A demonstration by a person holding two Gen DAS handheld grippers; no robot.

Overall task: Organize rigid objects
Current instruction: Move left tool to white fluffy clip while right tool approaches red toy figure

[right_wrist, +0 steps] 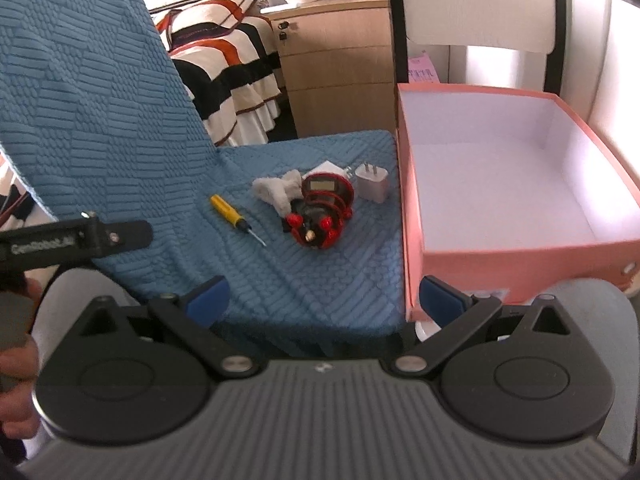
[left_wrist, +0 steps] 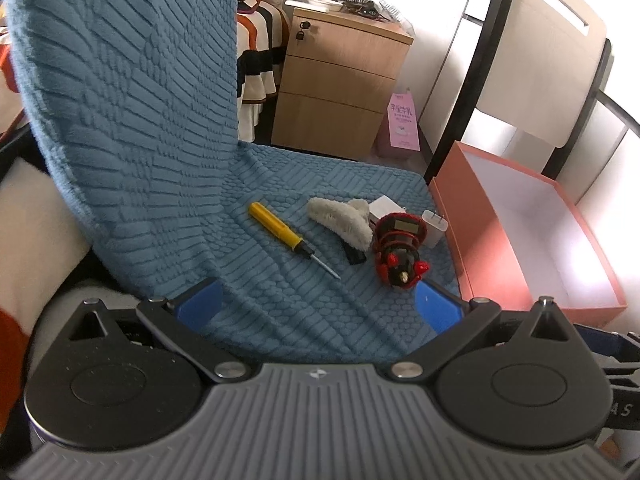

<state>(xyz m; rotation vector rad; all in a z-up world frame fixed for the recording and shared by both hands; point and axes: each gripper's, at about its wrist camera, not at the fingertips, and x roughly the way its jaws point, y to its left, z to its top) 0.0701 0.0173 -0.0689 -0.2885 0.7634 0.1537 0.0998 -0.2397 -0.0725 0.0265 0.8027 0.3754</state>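
Screwdriver [left_wrist: 289,236], yellow-handled, lies on a blue quilted chair seat [left_wrist: 320,308], ahead of the left tongs [left_wrist: 318,306] and a little to their left, its metal tip pointing back toward them. To its right sit a fluffy white hair clip [left_wrist: 340,222], a red and black gadget with a small screen [left_wrist: 400,246], and a white plug [left_wrist: 434,227]; a second white plug [left_wrist: 383,207] shows behind the clip. The gadget touches the clip and stands just beside the first plug. Right of the seat, ahead of the right tongs [right_wrist: 324,300] and to their right, is a pink box [right_wrist: 412,216] with a white inside, its near wall close to the right blue fingertip.

The blue padding rises into a chair back [left_wrist: 132,92] on the left. Beyond the seat stand a wooden drawer cabinet [left_wrist: 340,80], a bed with a striped cover [right_wrist: 228,68], a pink paper bag [left_wrist: 405,126] on the floor, and a second chair [left_wrist: 552,52] behind the box.

Both tongs hover low over the near edge of the seat, spread wide and gripping nothing. In the right wrist view the left tool's black arm [right_wrist: 80,238] reaches in from the left edge, with part of a hand [right_wrist: 16,364] below it.
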